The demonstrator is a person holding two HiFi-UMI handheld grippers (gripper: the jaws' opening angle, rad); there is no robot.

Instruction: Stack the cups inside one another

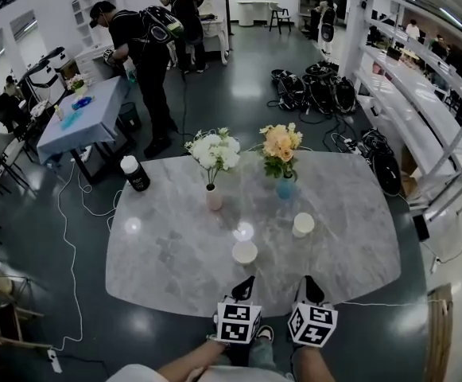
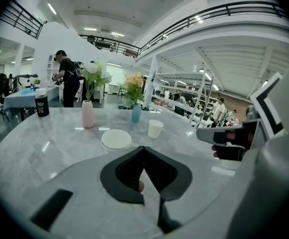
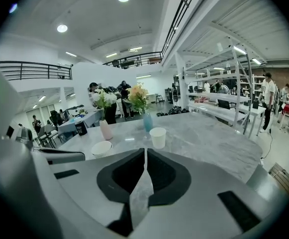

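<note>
L gripper (image 1: 245,283) & R gripper (image 1: 310,282) hover over near edge of grey marble table (image 1: 175,253), both w/ jaws together, holding nothing. Two white paper cups stand apart: one (image 1: 245,252) by that edge, other (image 1: 303,224) further in, rightward. Nothing nested yet; whole stack left to do.

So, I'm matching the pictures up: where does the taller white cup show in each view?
Head view: taller white cup right of centre, nearer than the blue vase.
Left gripper view: cup just right of centre, right of the vase.
Right gripper view: cup near centre, right of and nearer than the vase.
Shared landmark: the blue vase.
</note>
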